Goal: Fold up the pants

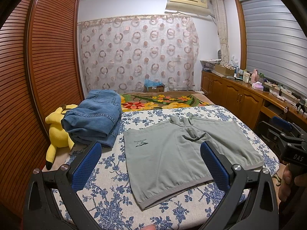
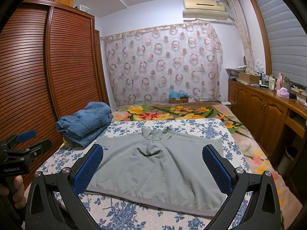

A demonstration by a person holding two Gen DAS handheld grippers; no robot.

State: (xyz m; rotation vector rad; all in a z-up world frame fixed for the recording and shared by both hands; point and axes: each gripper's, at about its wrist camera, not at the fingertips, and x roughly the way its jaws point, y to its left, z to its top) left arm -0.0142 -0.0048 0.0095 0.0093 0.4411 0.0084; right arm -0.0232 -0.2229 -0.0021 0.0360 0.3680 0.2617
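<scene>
Pants: grey-green shorts (image 1: 172,153), spread flat on the bed with both legs apart, waistband toward the near edge, crotch seam puckered at the middle; a small dark printed logo (image 1: 141,142) sits on the leg nearer the jeans. Unfolded.
Bed cover: white sheet with blue flower print (image 1: 107,197) under the shorts; a brown blanket with yellow and red flowers (image 1: 157,100) lies beyond it.
Left hand-held gripper (image 1: 151,169): jaws spread wide, blue pads on either side of the near hem of the shorts in its own view, holding nothing, above the cloth and not touching it. Also visible at the left edge of the right wrist view.
Right hand-held gripper (image 2: 152,169): jaws spread wide, framing the waistband of the shorts, holding nothing. Seen from the left wrist view at the far right, gripped by a person's hand (image 1: 287,180).
Folded jeans: blue denim stack (image 1: 94,118) on the bed, just beside the shorts on the wardrobe side.
Plush toy: yellow, with black-tipped ears (image 1: 57,130), lying between the jeans and the wardrobe.
Wardrobe: brown slatted doors (image 1: 51,48) along the left.
Counter: wooden cabinet run (image 1: 239,94) on the right, carrying bottles and boxes.
Far wall: circle-patterned curtain (image 1: 138,51), air conditioner (image 1: 187,3) above.
</scene>
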